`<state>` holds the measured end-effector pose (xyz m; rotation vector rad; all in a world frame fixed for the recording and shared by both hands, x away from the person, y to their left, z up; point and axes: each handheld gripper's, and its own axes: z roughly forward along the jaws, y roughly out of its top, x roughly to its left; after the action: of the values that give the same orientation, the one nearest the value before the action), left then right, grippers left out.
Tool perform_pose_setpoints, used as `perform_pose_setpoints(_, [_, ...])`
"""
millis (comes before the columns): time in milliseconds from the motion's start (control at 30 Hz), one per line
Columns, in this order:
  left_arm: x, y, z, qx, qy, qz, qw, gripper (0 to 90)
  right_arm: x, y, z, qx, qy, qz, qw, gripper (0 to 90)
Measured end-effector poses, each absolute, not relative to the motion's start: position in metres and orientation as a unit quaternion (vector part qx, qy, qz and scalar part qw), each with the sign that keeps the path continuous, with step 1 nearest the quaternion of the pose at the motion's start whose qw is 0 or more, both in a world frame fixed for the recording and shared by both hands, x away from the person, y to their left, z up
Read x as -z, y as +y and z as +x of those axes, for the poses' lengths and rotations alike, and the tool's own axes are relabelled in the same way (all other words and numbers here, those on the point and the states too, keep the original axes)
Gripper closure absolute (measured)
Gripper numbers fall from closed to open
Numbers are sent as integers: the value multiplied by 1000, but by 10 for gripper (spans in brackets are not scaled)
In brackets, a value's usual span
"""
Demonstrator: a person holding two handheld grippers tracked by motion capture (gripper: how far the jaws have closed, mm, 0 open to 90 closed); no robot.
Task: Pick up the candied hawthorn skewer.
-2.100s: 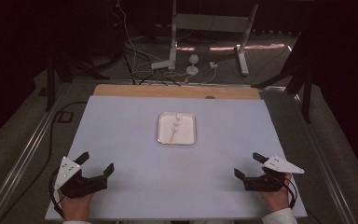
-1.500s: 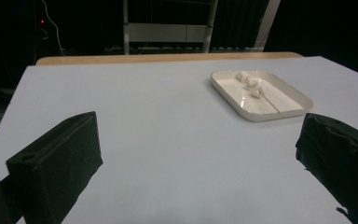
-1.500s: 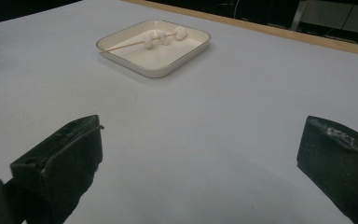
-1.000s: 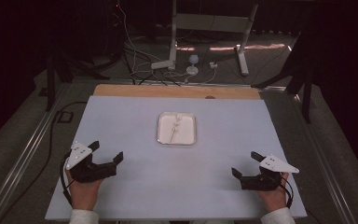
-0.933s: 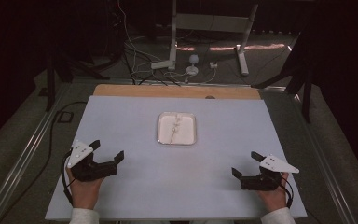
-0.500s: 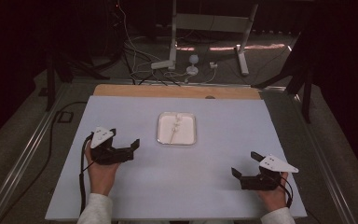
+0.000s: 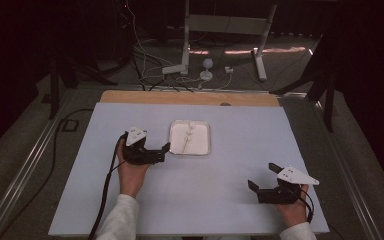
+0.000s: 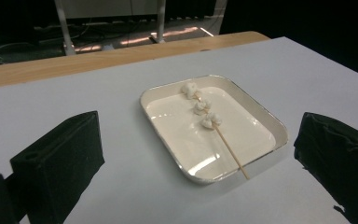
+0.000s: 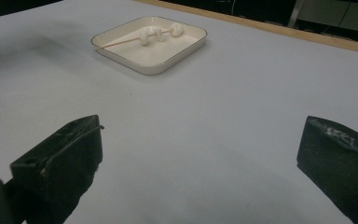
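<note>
While my left gripper (image 7: 164, 152) sits just beside the tray's (image 7: 206, 150) 9 o'clock edge with its jaws spread wide and empty, I judge the step in hand to be the reach for the skewer (image 8: 223, 142). To do it well, I would come in low over the near rim, turn the wrist so the jaws stand square across the stick, and close on the bare wood rather than on the white pieces (image 8: 201, 107), which look soft and would likely squash or slide. A slow close matters; the stick is thin and could roll on the glossy tray floor.

The skewer lies flat inside the tray, near the middle of the table (image 7: 240, 210). In the high view its long axis runs roughly from 12 o'clock to 6 o'clock, leaning slightly. The three white pieces crowd the far, 12 o'clock end; the bare end points toward 6 o'clock, toward me, resting at the near rim.

My right gripper (image 7: 264, 181) rests well apart at 4 o'clock, jaws likewise spread, holding nothing.
</note>
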<state>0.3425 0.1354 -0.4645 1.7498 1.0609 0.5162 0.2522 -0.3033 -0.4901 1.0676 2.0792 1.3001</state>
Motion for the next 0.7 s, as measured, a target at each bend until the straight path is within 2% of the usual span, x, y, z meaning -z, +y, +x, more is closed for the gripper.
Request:
perform_pose_setpoints(300, [479, 112, 362, -200, 438, 734, 479, 17, 491, -303, 252, -470, 759, 388, 231, 3])
perform_pose_setpoints(700, [504, 87, 384, -179, 465, 758, 422, 26, 492, -300, 253, -470, 762, 383, 227, 3])
